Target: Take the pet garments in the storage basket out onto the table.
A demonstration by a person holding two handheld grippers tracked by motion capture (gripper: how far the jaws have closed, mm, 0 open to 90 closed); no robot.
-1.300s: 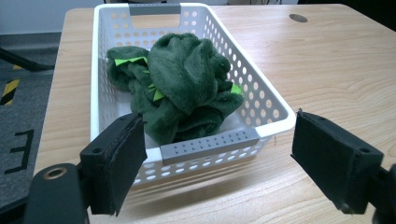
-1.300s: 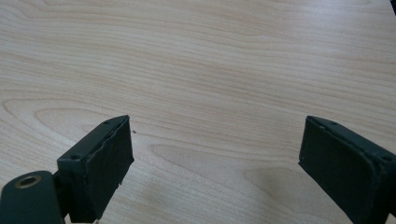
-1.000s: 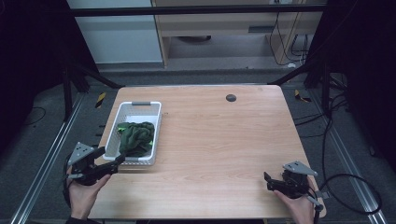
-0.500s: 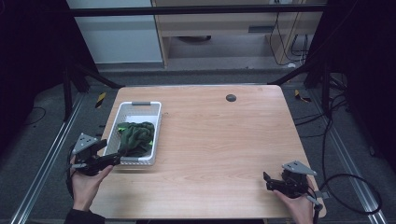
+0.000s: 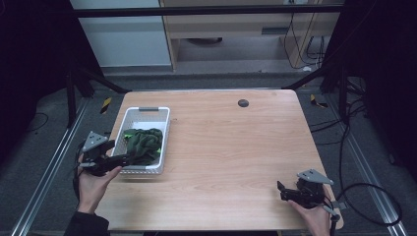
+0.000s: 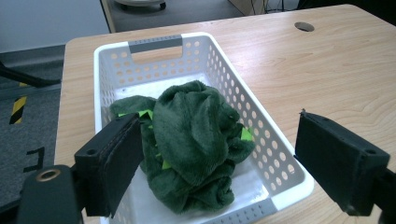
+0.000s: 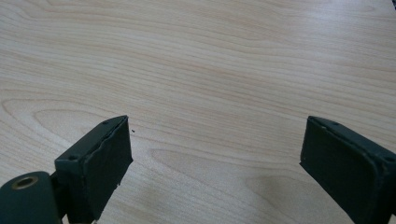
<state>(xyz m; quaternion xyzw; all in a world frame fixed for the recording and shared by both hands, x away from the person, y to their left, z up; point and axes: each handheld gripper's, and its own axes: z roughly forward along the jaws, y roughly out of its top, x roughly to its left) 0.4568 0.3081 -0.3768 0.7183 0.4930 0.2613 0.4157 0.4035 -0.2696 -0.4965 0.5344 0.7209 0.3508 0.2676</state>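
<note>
A white perforated basket (image 5: 164,129) (image 6: 273,135) stands on the left part of the wooden table. Inside it lies a bunched dark green cloth (image 5: 142,142) (image 6: 194,140) with bright green tags. My left gripper (image 5: 123,160) (image 6: 219,168) hovers at the basket's near-left corner, open, its jaws spread to either side of the cloth without touching it. My right gripper (image 5: 285,191) (image 7: 215,168) rests low over the bare tabletop near the front right corner, open with nothing between its jaws.
A dark round hole (image 5: 243,103) (image 6: 304,26) sits in the table near its far edge. The wooden table (image 5: 236,147) is bounded by black frame rails, with a cabinet and cables beyond on the grey floor.
My left gripper has moved forward and up from the table's front-left edge to the basket's near corner. The right gripper has stayed in place.
</note>
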